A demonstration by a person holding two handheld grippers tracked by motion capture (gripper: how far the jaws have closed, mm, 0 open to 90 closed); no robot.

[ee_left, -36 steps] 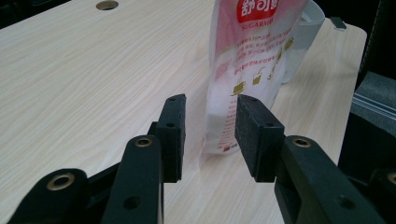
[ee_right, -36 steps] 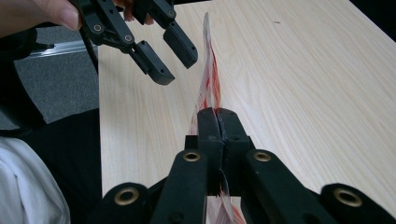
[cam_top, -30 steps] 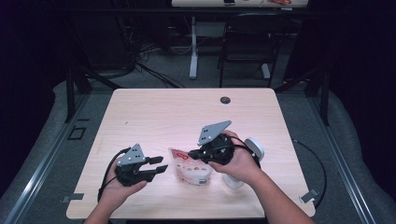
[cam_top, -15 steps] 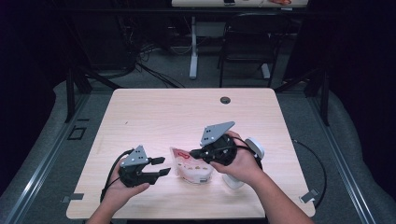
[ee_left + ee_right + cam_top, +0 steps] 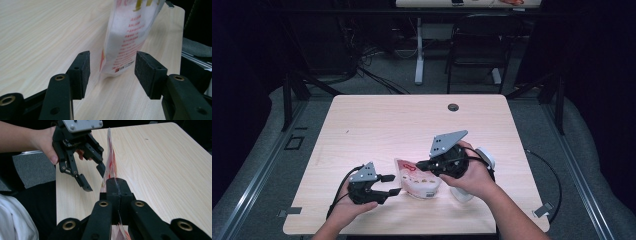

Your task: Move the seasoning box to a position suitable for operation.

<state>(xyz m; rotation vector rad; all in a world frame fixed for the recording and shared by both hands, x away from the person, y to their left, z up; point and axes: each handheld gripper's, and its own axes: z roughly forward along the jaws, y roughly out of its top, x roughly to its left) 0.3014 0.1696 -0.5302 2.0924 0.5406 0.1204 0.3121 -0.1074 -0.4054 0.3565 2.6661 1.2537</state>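
Right tool (image 5: 424, 164) clamped on bag (image 5: 416, 178) edge, held level; left tool (image 5: 393, 184) low over desk (image 5: 377, 125), just opened wide, bag's bottom corner between jaws, untouched.

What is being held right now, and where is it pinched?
The right gripper pinches the thin top edge of the white and red bag. The left gripper, jaws just opened, holds nothing.

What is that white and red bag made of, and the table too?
The bag looks like thin, glossy plastic film: it creases, shines and carries red print. The table looks like pale wood or a wood-look laminate, with a matte finish and streaky grain lines; which one is hard to tell.
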